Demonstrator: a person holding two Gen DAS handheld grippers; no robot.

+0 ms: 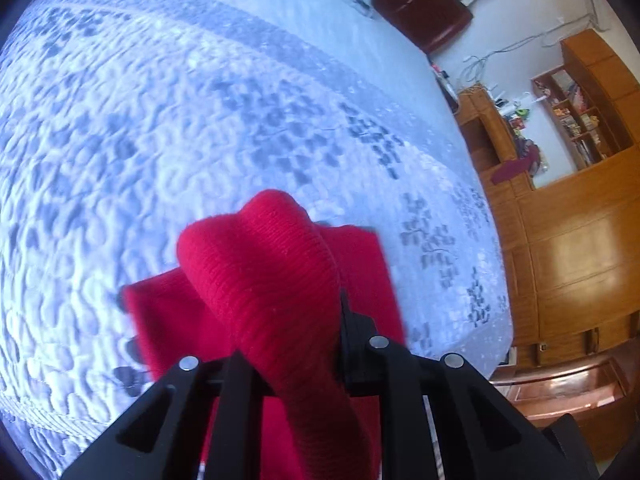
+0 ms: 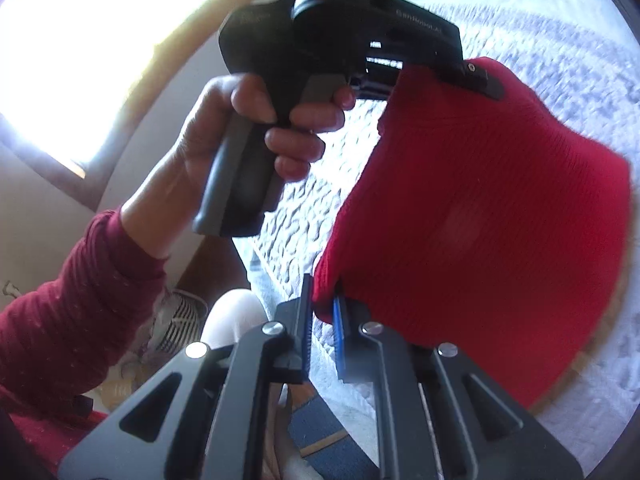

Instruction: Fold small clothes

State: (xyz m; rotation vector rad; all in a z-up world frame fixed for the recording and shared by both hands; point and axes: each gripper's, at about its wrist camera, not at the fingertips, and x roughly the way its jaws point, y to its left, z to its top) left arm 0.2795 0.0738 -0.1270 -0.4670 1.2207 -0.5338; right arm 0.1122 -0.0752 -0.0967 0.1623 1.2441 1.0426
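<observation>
The red ribbed-knit garment [image 2: 480, 200] is held above the bed with the white-and-grey quilted cover [image 1: 140, 140], suspended between the two tongs. The left tongs [image 1: 288, 344] are closed on a bunched fold of the knit, which rises forward between their black fingers [image 1: 356, 340]. The right tongs [image 2: 326, 312] grip a lower corner of the same garment (their blue-edged pads [image 2: 340, 328] stand narrowly apart, with the knit edge between them). In the right wrist view, the person's left hand [image 2: 256, 140] holds the pistol-style grip of the left unit, whose tip meets the garment's upper edge. A wooden wall cabinet [image 1: 580, 240] stands beyond the bed.
</observation>
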